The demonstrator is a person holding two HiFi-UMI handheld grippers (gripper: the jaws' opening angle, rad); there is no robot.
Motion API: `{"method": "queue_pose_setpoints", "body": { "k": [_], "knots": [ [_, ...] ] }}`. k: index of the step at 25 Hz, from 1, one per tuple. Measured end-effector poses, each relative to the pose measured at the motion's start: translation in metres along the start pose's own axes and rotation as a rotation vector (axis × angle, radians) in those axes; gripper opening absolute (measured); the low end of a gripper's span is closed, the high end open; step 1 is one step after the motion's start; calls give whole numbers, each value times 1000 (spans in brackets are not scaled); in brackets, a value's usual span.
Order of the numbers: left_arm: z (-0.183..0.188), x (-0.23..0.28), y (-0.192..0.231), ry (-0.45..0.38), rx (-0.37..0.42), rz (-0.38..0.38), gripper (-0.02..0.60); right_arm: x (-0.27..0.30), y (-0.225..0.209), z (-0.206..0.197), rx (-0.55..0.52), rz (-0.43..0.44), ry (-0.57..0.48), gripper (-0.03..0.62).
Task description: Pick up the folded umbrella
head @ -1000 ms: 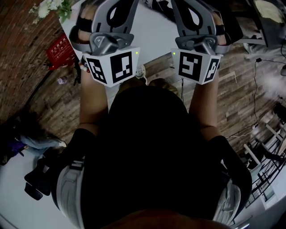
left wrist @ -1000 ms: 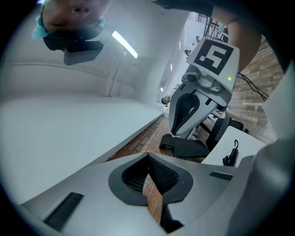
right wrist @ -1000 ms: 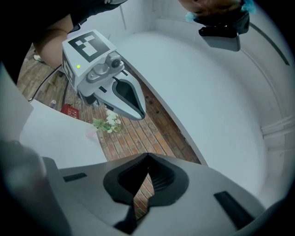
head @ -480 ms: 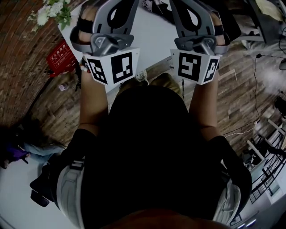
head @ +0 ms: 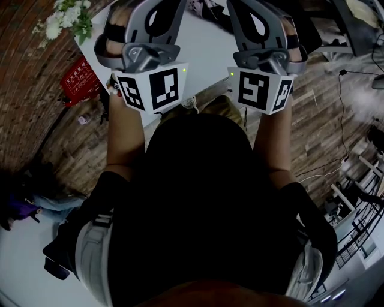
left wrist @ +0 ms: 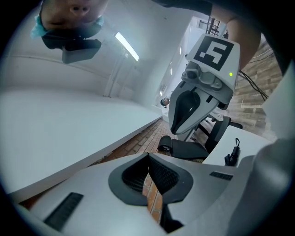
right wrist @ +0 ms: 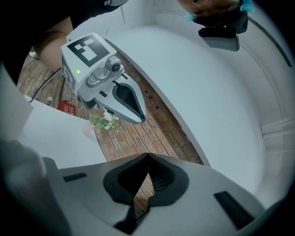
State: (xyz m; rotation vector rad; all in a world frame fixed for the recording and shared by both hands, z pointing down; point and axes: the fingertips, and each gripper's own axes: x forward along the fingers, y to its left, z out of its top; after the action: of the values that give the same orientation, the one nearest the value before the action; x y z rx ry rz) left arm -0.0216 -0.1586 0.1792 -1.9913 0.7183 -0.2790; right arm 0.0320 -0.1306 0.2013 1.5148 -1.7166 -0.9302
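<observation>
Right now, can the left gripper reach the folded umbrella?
Probably not yet: the left gripper is shut and aimed past the umbrella, which lies aside on the white table. Nothing seems to block the way.

In the head view, the fingers of the left gripper (left wrist: 148, 156) and of the right gripper (right wrist: 147, 156) are cut off by the top edge. Much of the worktop (head: 207, 48) is hidden behind both grippers. A dark thing (head: 207, 7) towards its far edge is cropped and cannot be identified. The flowers (head: 69, 15) by its left corner are partly cut off. In the left gripper view, a small dark object (left wrist: 231, 154) on a worktop is too small to be identified.
</observation>
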Motion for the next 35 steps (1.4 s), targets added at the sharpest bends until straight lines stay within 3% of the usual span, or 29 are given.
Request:
{"method": "queue_pose_setpoints", "body": {
  "k": [30, 35],
  "knots": [
    [-9, 18, -11, -10, -46, -27, 14, 10, 7, -15, 14, 47, 33, 28],
    [-9, 24, -22, 11, -58, -45, 12, 11, 7, -27, 76, 84, 48, 28]
  ]
}}
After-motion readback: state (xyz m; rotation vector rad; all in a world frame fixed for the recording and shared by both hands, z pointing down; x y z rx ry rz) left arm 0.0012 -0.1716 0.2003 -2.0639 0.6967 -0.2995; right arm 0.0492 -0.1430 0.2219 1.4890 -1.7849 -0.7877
